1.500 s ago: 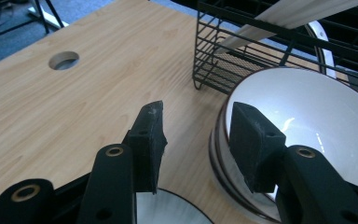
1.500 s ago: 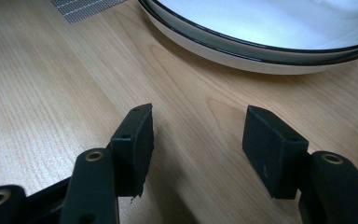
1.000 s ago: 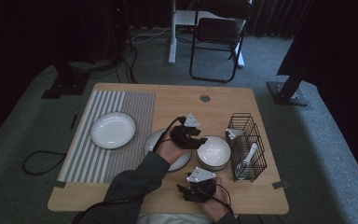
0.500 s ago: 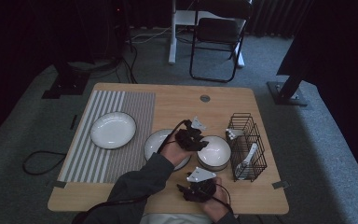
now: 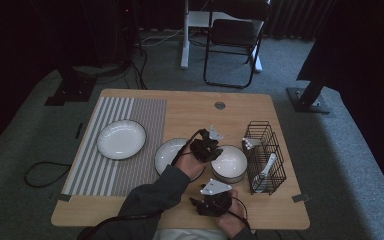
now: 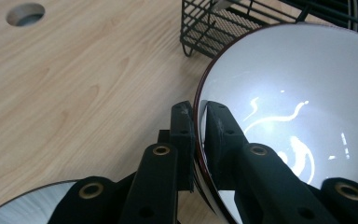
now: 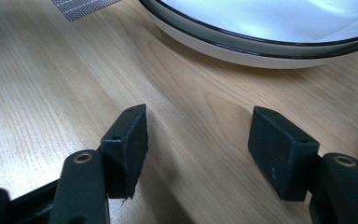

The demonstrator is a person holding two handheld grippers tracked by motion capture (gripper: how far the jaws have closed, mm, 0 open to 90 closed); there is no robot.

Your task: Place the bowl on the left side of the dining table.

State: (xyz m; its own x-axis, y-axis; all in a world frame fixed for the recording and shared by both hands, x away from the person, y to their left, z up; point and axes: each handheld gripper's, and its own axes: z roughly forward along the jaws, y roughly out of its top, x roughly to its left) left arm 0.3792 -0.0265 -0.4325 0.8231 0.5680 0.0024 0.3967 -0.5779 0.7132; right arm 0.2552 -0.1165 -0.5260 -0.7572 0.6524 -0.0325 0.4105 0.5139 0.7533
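Observation:
A white bowl with a dark rim stands on the wooden table, just left of a black wire basket. My left gripper reaches over the bowl's left edge. In the left gripper view its jaws have just been closing and now pinch the bowl by the rim, one pad inside and one outside; the left gripper is shut on it. My right gripper rests near the table's front edge. In the right gripper view, the right gripper stands open over bare wood.
A white plate lies left of the bowl, and its edge is just ahead of the right gripper. Another plate sits on a striped placemat. The basket holds white utensils. A cable hole is at the back; a chair stands beyond.
My left gripper has shifted slightly toward the bowl and its jaws have closed onto the rim. The right gripper has kept still.

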